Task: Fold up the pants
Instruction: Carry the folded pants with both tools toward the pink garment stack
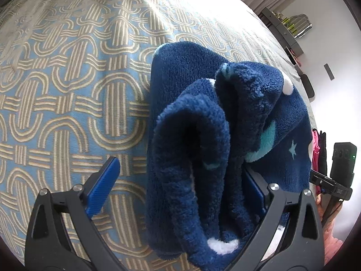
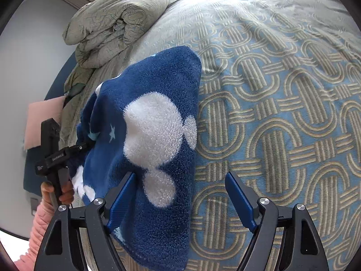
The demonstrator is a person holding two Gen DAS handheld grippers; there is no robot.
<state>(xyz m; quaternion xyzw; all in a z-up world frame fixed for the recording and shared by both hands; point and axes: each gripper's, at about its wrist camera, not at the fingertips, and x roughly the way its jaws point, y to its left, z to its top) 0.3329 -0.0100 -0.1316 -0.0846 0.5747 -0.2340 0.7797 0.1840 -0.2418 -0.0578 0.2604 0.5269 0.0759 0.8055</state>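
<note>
Navy fleece pants [image 1: 191, 79] with white blobs and teal stars lie folded on the bed, near its edge. In the left wrist view a thick bunched fold rises between the jaws of my left gripper [image 1: 180, 164]. It leans on the right pad, and the left pad [image 1: 106, 185] stands well clear, so this gripper is open. In the right wrist view the pants [image 2: 158, 79] drape over the left finger of my right gripper [image 2: 180, 175]. Its right pad [image 2: 240, 201] is bare over the bedcover, apart from the cloth's edge; this gripper is open too.
A blue and beige patterned bedcover [image 2: 282, 113] spreads far and to the right. A folded quilt [image 2: 117, 22] and a pink pillow [image 2: 42, 122] sit at the far left. A hand in a pink sleeve [image 2: 38, 225] holds the left gripper's handle. A dark shelf [image 1: 288, 29] lines the wall.
</note>
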